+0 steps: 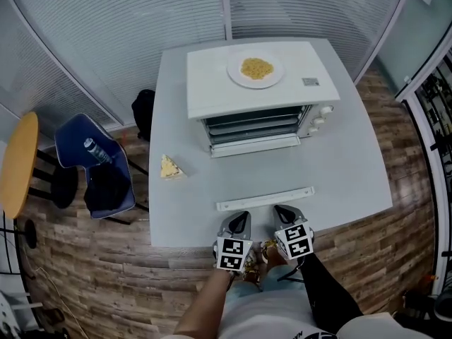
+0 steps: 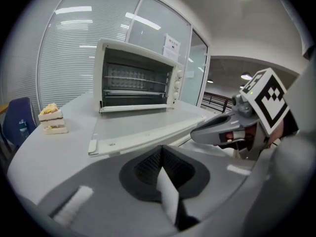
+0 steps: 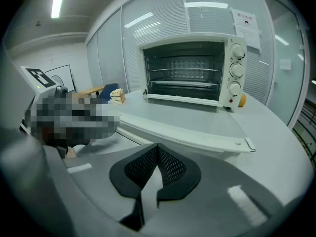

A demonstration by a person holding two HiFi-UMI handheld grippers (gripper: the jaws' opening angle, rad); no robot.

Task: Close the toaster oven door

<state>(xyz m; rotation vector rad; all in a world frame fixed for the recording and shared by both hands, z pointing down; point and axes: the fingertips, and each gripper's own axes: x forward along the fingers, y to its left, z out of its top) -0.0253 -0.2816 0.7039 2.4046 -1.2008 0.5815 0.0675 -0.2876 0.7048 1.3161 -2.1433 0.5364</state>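
Note:
A white toaster oven (image 1: 258, 94) stands at the back of the table, and its door (image 1: 265, 198) hangs fully open, lying flat toward me with the handle bar nearest. In both gripper views the oven (image 2: 136, 78) (image 3: 190, 73) shows its racks, with the door's handle edge (image 2: 143, 135) (image 3: 197, 139) just ahead of the jaws. My left gripper (image 1: 241, 224) (image 2: 160, 164) and right gripper (image 1: 286, 215) (image 3: 157, 164) hover side by side at the table's front edge, just short of the handle. Both are shut with nothing in them.
A plate of yellow food (image 1: 256, 69) sits on top of the oven. A sandwich piece (image 1: 169, 167) (image 2: 52, 118) lies left of the door on the grey table (image 1: 353, 168). Left of the table stand a blue chair (image 1: 95, 164) and a yellow round table (image 1: 18, 161).

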